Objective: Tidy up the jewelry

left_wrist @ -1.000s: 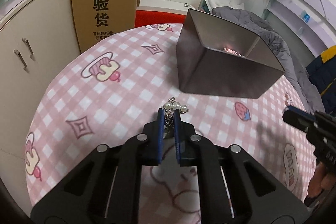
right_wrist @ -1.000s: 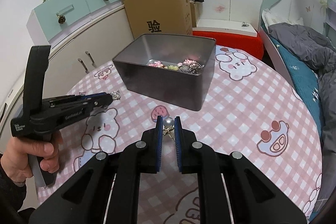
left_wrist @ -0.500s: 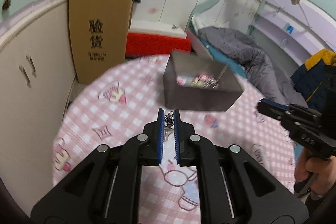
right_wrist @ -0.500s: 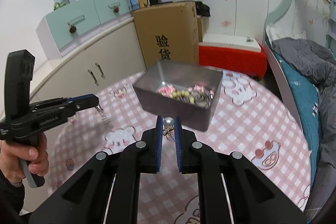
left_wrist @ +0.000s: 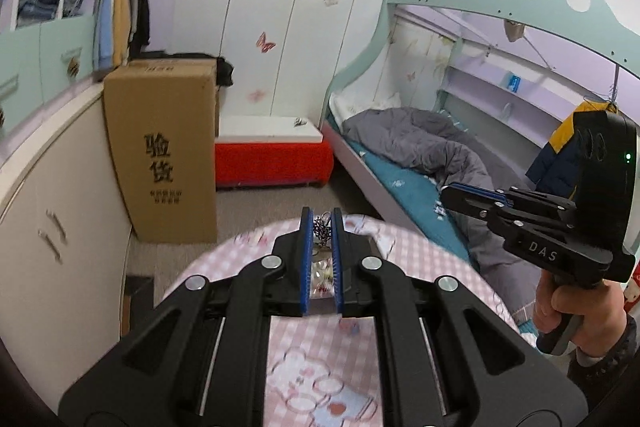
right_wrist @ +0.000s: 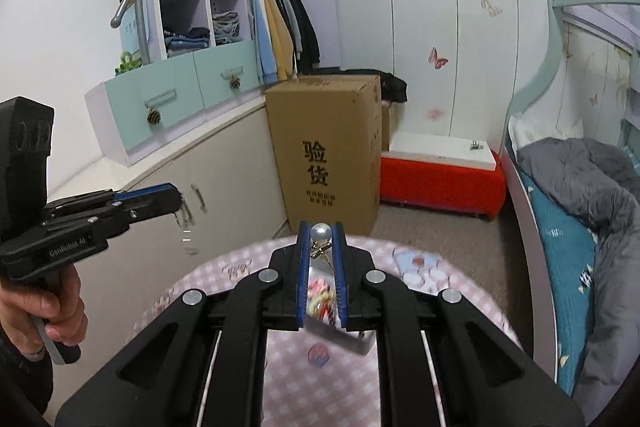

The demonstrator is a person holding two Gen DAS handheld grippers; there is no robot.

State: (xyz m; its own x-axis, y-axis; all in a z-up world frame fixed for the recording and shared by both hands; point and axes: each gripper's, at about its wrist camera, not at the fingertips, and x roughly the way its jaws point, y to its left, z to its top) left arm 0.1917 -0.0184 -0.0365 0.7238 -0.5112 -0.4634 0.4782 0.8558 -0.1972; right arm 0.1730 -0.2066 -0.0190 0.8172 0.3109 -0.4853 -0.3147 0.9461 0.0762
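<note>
My left gripper (left_wrist: 321, 223) is shut on a silver chain piece (left_wrist: 322, 227), held high above the round pink checked table (left_wrist: 304, 359). It also shows in the right wrist view (right_wrist: 176, 201), with the chain blurred and dangling. My right gripper (right_wrist: 321, 235) is shut on a pearl earring (right_wrist: 321, 231) with a gold fitting. It also shows in the left wrist view (left_wrist: 446, 193). The grey metal box (right_wrist: 340, 337) with several jewelry pieces lies mostly hidden behind the fingers in both views.
A tall cardboard box (right_wrist: 326, 155) stands on the floor beyond the table, beside a red bench (right_wrist: 440, 183). Cream cabinets (left_wrist: 52, 211) run along the left. A bunk bed with a grey quilt (left_wrist: 420, 143) is at the right.
Both grippers have risen and tilted up, each still holding its piece. The table and the metal box have dropped low in both views.
</note>
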